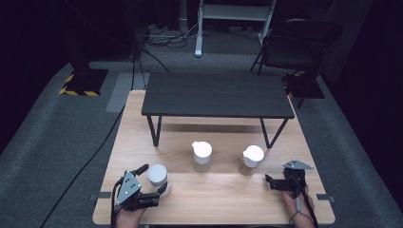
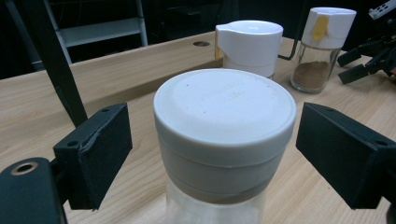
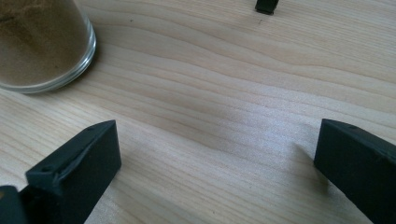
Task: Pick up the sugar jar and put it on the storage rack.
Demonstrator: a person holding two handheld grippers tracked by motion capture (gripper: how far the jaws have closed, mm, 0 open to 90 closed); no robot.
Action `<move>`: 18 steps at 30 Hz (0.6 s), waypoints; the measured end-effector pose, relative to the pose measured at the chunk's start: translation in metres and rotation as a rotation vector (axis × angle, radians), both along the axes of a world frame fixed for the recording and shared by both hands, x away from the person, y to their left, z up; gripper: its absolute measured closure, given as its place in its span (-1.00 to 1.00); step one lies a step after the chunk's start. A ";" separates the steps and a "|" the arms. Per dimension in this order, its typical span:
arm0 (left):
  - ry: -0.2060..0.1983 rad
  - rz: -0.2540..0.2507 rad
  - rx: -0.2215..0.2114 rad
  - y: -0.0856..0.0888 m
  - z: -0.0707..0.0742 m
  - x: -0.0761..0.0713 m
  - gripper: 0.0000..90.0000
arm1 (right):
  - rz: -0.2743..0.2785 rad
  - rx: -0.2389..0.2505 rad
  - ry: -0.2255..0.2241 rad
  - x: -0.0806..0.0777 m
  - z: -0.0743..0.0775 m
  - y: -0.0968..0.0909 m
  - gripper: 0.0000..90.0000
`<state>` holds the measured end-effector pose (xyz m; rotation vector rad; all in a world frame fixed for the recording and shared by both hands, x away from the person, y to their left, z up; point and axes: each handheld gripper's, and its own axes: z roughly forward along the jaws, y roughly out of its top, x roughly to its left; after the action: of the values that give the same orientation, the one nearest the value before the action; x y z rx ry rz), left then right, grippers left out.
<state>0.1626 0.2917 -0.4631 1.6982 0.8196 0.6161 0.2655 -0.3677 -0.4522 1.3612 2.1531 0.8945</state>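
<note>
Three glass jars with white lids stand in a row on the wooden table (image 1: 214, 194). The left jar (image 1: 158, 176) (image 2: 224, 135) is between the jaws of my left gripper (image 1: 153, 179) (image 2: 212, 154), which is open, with a gap on each side of the lid. The middle jar (image 1: 201, 156) (image 2: 250, 44) has a white spouted lid. Brown powder fills the lower part of the right jar (image 1: 251, 159) (image 2: 324, 46) (image 3: 37, 46). My right gripper (image 1: 269, 182) (image 3: 215, 168) is open over bare wood, just right of that jar and apart from it.
A low black shelf (image 1: 216, 95) on thin metal legs stands across the back half of the table; one foot (image 3: 267, 5) is near the right gripper. On the floor behind are a dark chair (image 1: 297, 42) and cables.
</note>
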 end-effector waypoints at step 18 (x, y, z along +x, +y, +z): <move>0.021 -0.030 0.038 -0.003 -0.002 0.010 -0.25 | 0.000 0.000 0.000 0.000 0.000 0.000 -0.99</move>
<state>0.1729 0.2890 -0.4654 1.7508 0.8004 0.5973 0.2653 -0.3677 -0.4522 1.3612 2.1529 0.8944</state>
